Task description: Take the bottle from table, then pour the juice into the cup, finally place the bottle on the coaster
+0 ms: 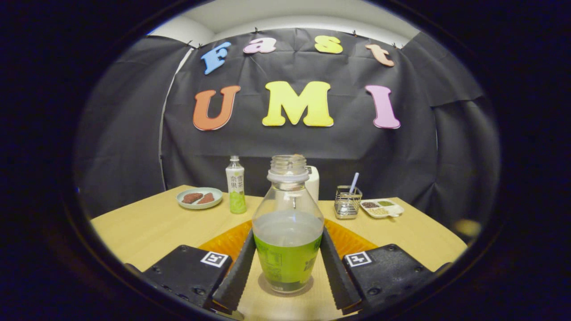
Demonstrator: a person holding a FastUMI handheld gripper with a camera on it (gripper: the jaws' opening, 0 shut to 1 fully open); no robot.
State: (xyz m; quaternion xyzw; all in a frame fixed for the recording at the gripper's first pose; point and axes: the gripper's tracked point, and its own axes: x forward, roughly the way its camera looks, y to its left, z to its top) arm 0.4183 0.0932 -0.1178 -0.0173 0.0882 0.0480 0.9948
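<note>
1. Bottle (287, 223) standing straight up on the table (147, 227), right between the two fingers (238, 272), open top pointing up.
2. Gripper (287, 272) closed onto the bottle, one finger snug on each side of the green label; looks like both press on it.
3. Bottle bottom sitting on the table, an orange mat (227, 240) just behind it.
4. Probably the grab step: lift straight up, keep level so nothing spills.
5. Cannot tell which thing beyond is the cup.
</note>
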